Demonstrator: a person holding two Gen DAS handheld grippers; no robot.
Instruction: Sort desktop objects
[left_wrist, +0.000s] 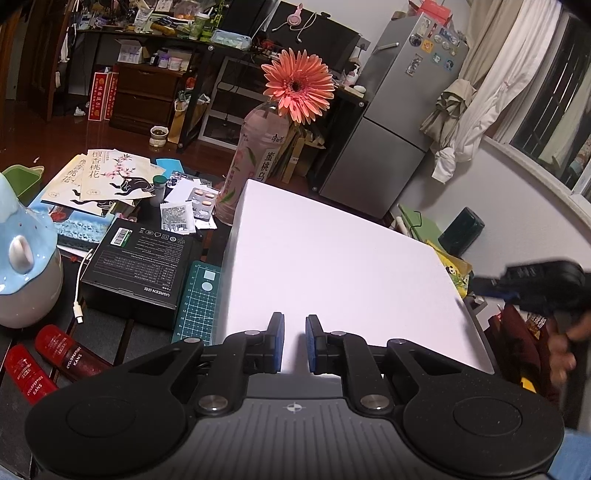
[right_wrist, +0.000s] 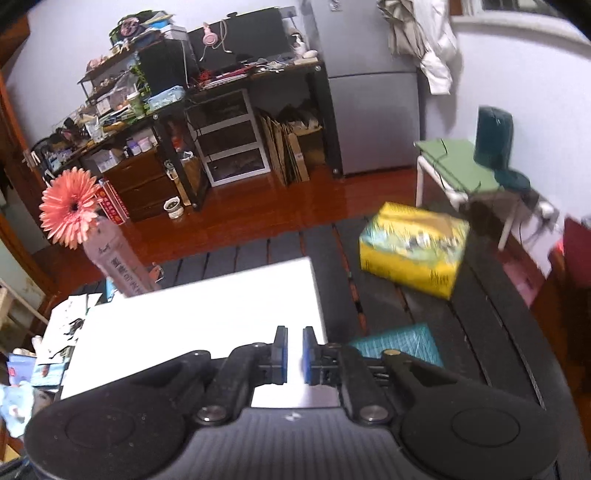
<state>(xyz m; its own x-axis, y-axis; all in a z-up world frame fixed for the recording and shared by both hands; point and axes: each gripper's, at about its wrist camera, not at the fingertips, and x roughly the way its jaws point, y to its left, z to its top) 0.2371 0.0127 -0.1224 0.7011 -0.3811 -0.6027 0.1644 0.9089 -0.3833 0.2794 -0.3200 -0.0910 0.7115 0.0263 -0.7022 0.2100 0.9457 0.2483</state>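
Note:
A large white board lies on the dark desk; it also shows in the right wrist view. My left gripper hovers over its near edge, jaws a small gap apart and empty. My right gripper hovers over the board's near right corner, jaws a small gap apart and empty; it shows blurred at the far right of the left wrist view. Left of the board lie a black UGREEN box, two red KANS tubes, pill blister packs and printed sachets.
A pink drink bottle holding an orange flower stands at the board's far left corner. A blue-white ceramic jug stands at the left. A green cutting mat lies under the board. A yellow box sits on the desk at right.

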